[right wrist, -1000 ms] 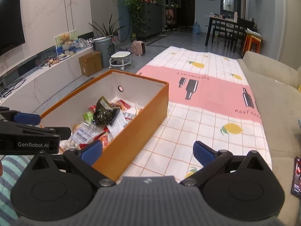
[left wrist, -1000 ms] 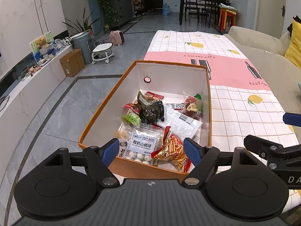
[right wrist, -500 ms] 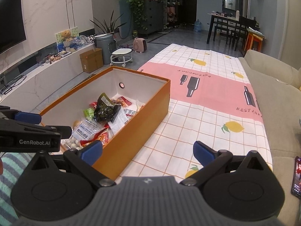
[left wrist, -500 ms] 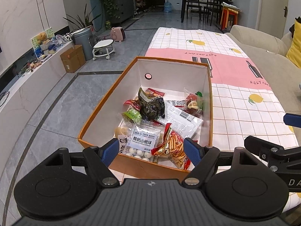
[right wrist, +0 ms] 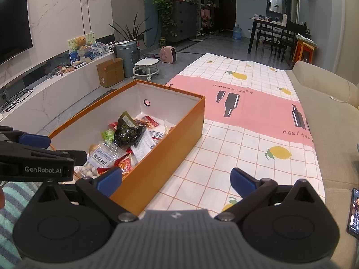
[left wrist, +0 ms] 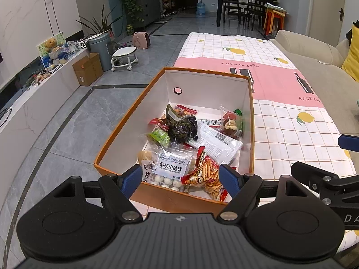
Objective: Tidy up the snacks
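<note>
Both tools pulled back; snacks [left wrist: 179,148] in box [left wrist: 125,139].

One orange box [left wrist: 125,134] sits on one checked tablecloth [left wrist: 291,134], holding roughly nine snack packets, though overlaps make the exact count uncertain. Two grippers show: the left gripper [left wrist: 179,179] and the right gripper [right wrist: 176,179]. One phone [right wrist: 354,210] lies on one sofa [right wrist: 332,134].

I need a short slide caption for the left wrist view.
Open left claw above orange box of mixed snack packets on checked tablecloth.
</note>
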The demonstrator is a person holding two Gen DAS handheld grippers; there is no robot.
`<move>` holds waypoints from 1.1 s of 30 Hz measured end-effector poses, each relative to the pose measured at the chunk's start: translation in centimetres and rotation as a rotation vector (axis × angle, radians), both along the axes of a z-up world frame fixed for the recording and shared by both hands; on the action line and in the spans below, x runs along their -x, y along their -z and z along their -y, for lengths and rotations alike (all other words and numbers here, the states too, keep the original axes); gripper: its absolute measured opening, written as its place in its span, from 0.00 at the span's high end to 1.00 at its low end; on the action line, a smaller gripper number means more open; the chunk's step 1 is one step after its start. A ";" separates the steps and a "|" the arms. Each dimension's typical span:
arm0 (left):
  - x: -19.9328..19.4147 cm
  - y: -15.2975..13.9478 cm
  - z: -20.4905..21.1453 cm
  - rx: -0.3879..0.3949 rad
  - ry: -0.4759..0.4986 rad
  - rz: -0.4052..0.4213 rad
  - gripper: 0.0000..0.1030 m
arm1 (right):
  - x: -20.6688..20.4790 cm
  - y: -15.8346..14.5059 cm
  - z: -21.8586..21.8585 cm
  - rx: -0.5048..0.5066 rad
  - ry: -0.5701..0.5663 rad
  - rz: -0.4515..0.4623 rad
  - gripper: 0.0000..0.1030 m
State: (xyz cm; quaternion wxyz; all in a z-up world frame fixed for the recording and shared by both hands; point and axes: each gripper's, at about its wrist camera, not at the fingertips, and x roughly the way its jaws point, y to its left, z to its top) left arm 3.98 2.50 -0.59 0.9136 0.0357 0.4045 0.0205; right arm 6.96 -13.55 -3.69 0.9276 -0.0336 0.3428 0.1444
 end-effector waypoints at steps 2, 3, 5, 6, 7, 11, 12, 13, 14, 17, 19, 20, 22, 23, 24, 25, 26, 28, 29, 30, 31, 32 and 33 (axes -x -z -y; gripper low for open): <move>0.0 0.0 0.0 0.000 0.001 0.000 0.12 | 0.0 0.0 0.0 0.001 0.000 -0.001 0.04; 0.0 0.0 0.0 0.000 0.002 0.000 0.12 | 0.0 0.0 0.0 0.001 0.000 -0.001 0.04; 0.0 0.0 0.0 0.000 0.001 0.000 0.12 | 0.0 0.0 0.0 0.001 0.000 -0.002 0.04; 0.0 0.0 0.0 0.000 0.001 0.001 0.12 | 0.0 0.0 0.0 0.001 0.000 -0.002 0.04; 0.0 0.0 0.0 0.000 0.001 0.001 0.12 | 0.0 0.0 0.0 0.001 0.000 -0.002 0.04; 0.0 0.0 0.0 0.000 0.001 0.000 0.12 | 0.0 0.0 0.0 0.001 0.000 -0.002 0.04; 0.0 0.0 0.0 0.000 0.001 0.001 0.12 | 0.0 0.0 0.0 0.001 0.000 -0.002 0.04; 0.0 0.0 0.0 0.000 0.001 0.000 0.12 | 0.0 0.0 0.0 0.001 0.000 -0.002 0.04; 0.0 0.0 0.0 0.000 0.001 0.000 0.12 | 0.0 0.0 0.0 0.001 -0.001 -0.002 0.04; 0.0 0.0 0.0 0.000 0.001 0.000 0.12 | 0.0 0.1 -0.1 0.002 -0.001 -0.002 0.04; 0.0 -0.1 -0.1 0.001 0.001 0.001 0.12 | 0.0 0.1 -0.1 0.002 -0.001 -0.002 0.04; 0.0 0.0 0.0 0.000 0.001 0.000 0.12 | 0.0 0.1 -0.1 0.002 -0.001 -0.002 0.04; 0.0 0.0 -0.1 0.000 0.001 0.000 0.12 | 0.0 0.1 -0.1 0.002 0.000 -0.002 0.04; 0.0 0.0 -0.1 0.000 0.001 0.000 0.12 | 0.0 0.1 -0.1 0.001 -0.001 -0.002 0.04; 0.0 0.0 -0.1 0.000 0.001 0.000 0.12 | 0.0 0.1 -0.1 0.001 -0.001 -0.002 0.04; 0.0 -0.1 -0.1 0.000 0.000 0.001 0.12 | 0.0 0.1 -0.1 0.002 -0.001 -0.002 0.04; 0.0 -0.1 -0.1 0.001 0.001 0.001 0.12 | 0.0 0.1 -0.1 0.002 -0.001 -0.003 0.04; 0.0 -0.1 -0.1 0.001 0.000 0.001 0.12 | 0.0 0.1 -0.1 0.002 -0.001 -0.002 0.04; 0.1 -0.1 -0.2 0.001 -0.003 0.002 0.12 | 0.0 0.0 -0.1 0.002 -0.002 -0.002 0.04; 0.1 -0.1 -0.2 0.001 -0.002 0.001 0.12 | 0.0 0.1 -0.1 0.002 -0.002 -0.002 0.04; 0.1 -0.1 -0.2 0.000 -0.003 0.002 0.12 | 0.0 0.1 -0.1 0.002 -0.001 -0.002 0.04; 0.1 -0.1 -0.1 0.001 -0.003 0.002 0.12 | 0.0 0.1 -0.1 0.002 -0.001 -0.002 0.04; 0.1 -0.1 -0.2 0.002 -0.003 0.002 0.12 | 0.0 0.1 -0.1 0.001 -0.001 -0.002 0.04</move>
